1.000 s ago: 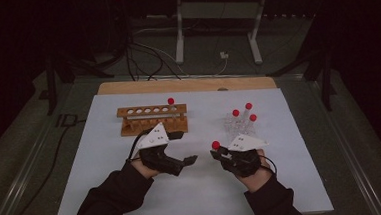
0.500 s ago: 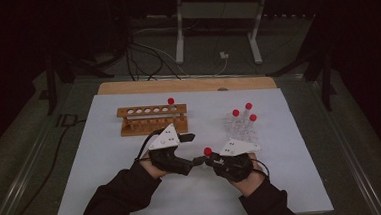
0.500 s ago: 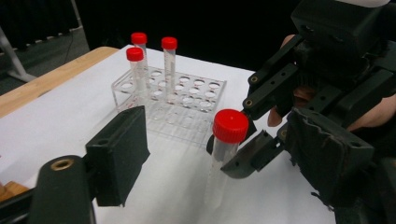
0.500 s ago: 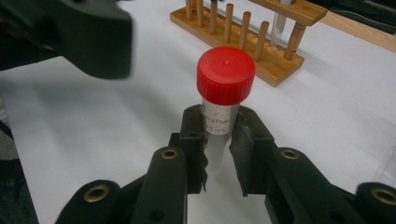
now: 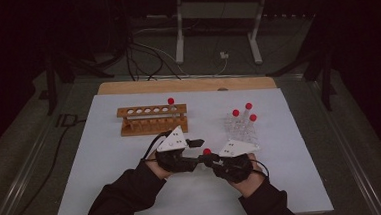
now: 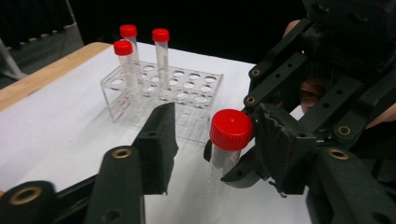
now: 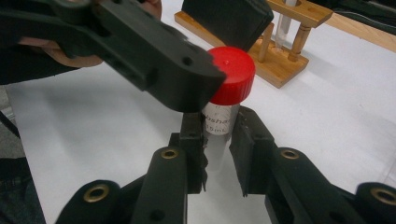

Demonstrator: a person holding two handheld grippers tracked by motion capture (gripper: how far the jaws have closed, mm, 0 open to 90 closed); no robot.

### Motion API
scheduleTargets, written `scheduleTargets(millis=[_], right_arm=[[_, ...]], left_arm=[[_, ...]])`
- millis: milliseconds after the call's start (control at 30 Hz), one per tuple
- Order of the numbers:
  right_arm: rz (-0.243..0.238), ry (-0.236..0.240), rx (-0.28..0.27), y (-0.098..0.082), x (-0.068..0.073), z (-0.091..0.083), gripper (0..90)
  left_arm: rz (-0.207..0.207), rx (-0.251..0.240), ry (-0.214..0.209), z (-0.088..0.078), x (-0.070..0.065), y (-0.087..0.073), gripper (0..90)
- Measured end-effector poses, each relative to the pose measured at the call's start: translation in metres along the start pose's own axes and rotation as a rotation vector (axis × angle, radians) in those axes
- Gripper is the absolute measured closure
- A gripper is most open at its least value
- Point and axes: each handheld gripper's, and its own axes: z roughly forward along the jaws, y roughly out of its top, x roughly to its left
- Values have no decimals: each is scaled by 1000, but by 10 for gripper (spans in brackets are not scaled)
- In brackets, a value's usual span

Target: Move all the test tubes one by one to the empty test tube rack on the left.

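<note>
Lower centre of the high view: red-capped tube [image 5: 207,152] pinched upright by right gripper [image 7: 218,140]; left gripper [image 6: 215,140] spread wide around its cap.

left gripper [image 5: 197,151]: fingers spread apart | right gripper [image 5: 212,159]: fingers clamped, tips meeting the left's

- lab-type bench setup; dim room, white sheet [image 5: 106,157] over the table
- wooden test-tube rack [image 5: 151,118] far left; clear plastic rack [image 5: 241,129] right, holding red-capped tubes [image 5: 236,113]
- metal stand legs [image 5: 214,31] and loose cables [image 5: 140,55] on the floor beyond the table
- dark surroundings, no home furniture
</note>
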Motion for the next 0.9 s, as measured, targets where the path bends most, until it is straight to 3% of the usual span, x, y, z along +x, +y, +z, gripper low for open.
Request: scheduleTargets(millis=[467, 733, 900], right_arm=[[1, 1, 6, 0, 0, 0, 753], [1, 2, -7, 0, -1, -1, 745], [6, 5, -15, -1, -2, -2, 580]], left_arm=[[14, 1, -37, 6, -3, 0, 703], [22, -3, -33, 5, -2, 2, 718], [17, -1, -7, -1, 4, 1, 719]])
